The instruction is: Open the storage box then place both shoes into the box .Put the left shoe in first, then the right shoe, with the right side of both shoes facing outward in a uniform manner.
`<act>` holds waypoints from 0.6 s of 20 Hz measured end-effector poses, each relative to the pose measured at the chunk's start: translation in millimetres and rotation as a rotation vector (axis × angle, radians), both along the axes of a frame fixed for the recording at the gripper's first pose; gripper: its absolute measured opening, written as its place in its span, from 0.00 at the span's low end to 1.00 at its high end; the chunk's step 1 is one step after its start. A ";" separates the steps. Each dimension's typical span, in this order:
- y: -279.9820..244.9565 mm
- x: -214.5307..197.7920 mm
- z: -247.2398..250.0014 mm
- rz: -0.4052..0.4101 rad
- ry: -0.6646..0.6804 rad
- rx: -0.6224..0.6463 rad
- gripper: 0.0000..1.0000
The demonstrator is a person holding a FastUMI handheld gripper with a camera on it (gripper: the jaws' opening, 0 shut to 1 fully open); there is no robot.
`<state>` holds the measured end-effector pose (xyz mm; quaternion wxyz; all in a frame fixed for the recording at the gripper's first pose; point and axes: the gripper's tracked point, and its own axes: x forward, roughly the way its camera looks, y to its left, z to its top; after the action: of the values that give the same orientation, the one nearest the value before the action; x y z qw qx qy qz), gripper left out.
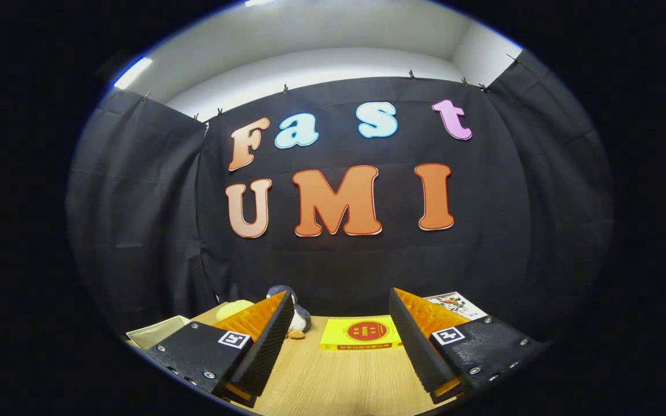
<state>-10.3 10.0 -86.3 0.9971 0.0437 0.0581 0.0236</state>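
Gripper view: the gripper [341,338] is holding its fingers spread wide and gripping nothing, over the desk [333,381] at lower centre. A yellow box [362,334] is lying beyond them. Storage box and shoes are out of sight, so progress is unclear

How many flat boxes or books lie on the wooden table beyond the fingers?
1 for certain: a yellow box just beyond the open gripper. A printed sheet lies behind the right finger; other items may be hidden.
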 end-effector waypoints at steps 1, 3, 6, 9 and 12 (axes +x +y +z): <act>-1.0 0.7 2.6 -0.001 -0.018 -0.001 0.98; -3.9 0.2 9.6 -0.003 -0.056 -0.015 0.98; -5.6 -2.0 10.4 -0.001 -0.072 -0.021 0.98; -6.7 -1.6 13.4 -0.003 -0.081 -0.005 0.98; -7.6 -2.2 13.8 -0.005 -0.082 0.009 0.98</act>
<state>-12.5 2.5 -72.6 0.9985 0.0473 0.0169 0.0230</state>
